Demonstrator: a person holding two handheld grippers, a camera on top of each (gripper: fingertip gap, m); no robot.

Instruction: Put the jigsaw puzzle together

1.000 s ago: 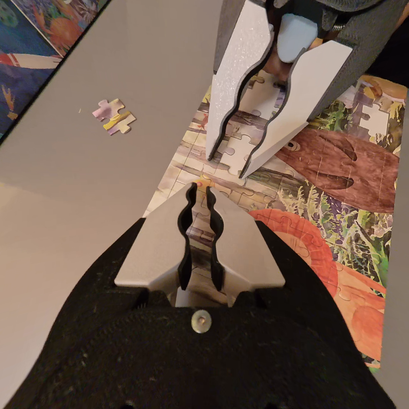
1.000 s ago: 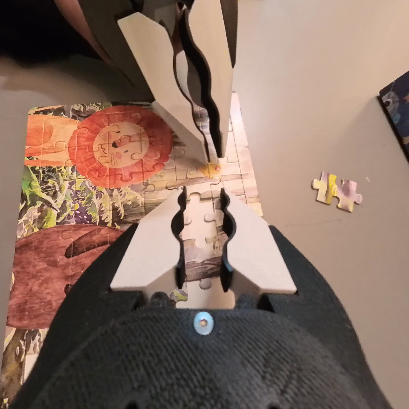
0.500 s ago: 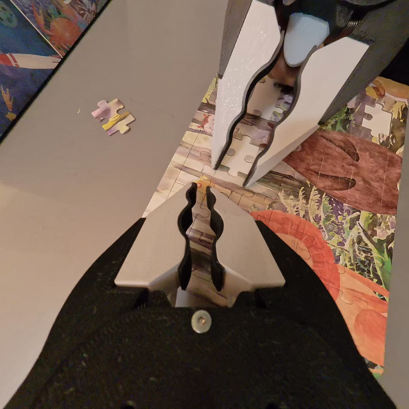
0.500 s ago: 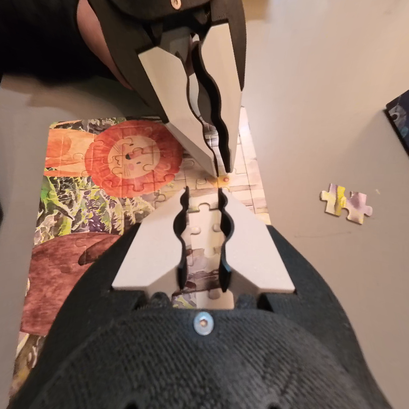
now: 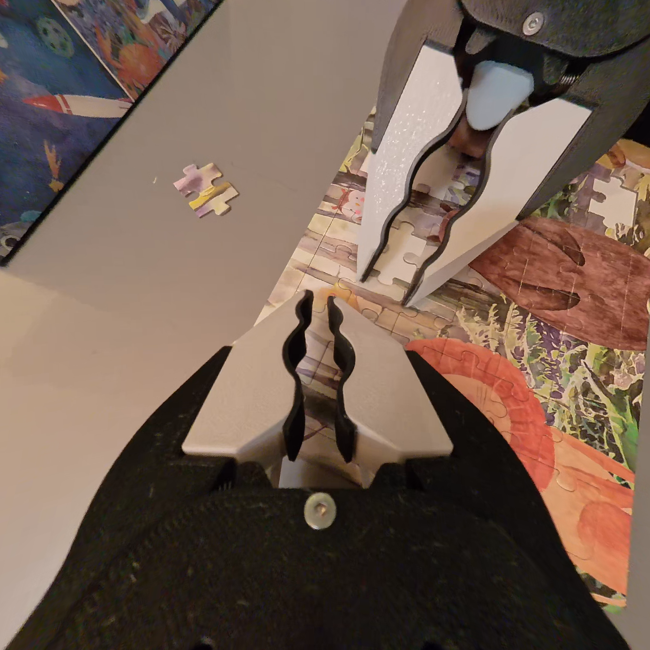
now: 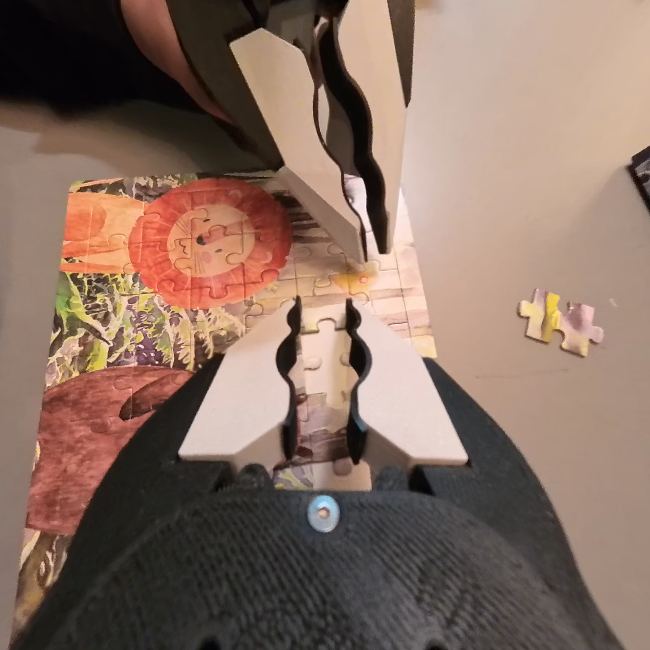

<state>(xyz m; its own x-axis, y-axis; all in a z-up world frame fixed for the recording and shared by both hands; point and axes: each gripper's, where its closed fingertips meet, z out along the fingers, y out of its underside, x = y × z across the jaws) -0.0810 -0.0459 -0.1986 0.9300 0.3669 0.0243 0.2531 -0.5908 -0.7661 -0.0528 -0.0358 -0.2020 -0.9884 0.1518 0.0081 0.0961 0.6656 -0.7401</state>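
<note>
The jigsaw puzzle [image 5: 527, 351] lies flat on the table, with an orange lion [image 6: 211, 242] and a brown animal. A white empty gap [image 5: 404, 260] shows in its pale part, also seen in the right wrist view [image 6: 327, 337]. My right gripper [image 6: 323, 300] is open and empty, its tips straddling that gap; it also shows in the left wrist view [image 5: 385, 290]. My left gripper [image 5: 320, 299] has its jaws only slightly apart and holds nothing, tips by a yellow flower piece [image 6: 362, 278]. Two joined loose pieces [image 5: 205, 191] lie on the bare table, apart from both grippers [image 6: 561, 325].
A second, dark blue picture with a rocket [image 5: 52, 105] lies past the table's far left edge; its corner shows in the right wrist view [image 6: 642, 176]. Another white gap [image 5: 612, 197] sits in the puzzle's far part. A grey table [image 5: 105, 316] surrounds the puzzle. It is some 7 centimeters from my right tips to the orange lion [image 6: 211, 242]. It is some 8 centimeters from my right tips to the jigsaw puzzle [image 5: 527, 351]. Look for it in the right wrist view [image 6: 165, 325] too.
The right gripper's tips have crept a little closer to my left gripper, staying over the white gap. The left gripper and the loose pieces have not moved.
</note>
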